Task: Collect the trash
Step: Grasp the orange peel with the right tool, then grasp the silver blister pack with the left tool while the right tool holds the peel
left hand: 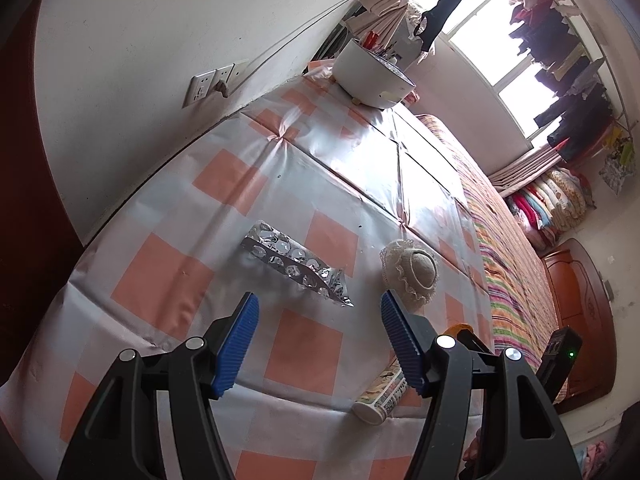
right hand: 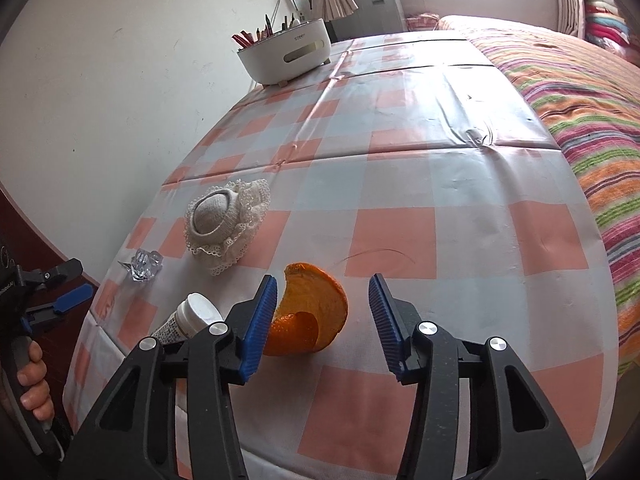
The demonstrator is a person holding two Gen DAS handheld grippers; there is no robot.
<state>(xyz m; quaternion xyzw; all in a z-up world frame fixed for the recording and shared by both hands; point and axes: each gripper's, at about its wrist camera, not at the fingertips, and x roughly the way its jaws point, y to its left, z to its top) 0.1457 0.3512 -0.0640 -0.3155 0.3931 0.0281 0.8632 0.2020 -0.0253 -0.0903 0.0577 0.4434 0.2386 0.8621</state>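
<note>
Your right gripper (right hand: 322,320) has its fingers apart around the orange peel (right hand: 310,310) – low in the frame, hugging the left finger – not pinched yet.

Orange peel (right hand: 316,312) on a pink-and-white checked tablecloth (right hand: 400,184) — cream lace hat (right hand: 224,224), silver blister pack (left hand: 292,264).

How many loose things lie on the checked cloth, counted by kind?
Blister pack: 1
Crochet hat: 1
Orange peel: 1
Bottle: 1
White holder: 1
Total: 5
</note>
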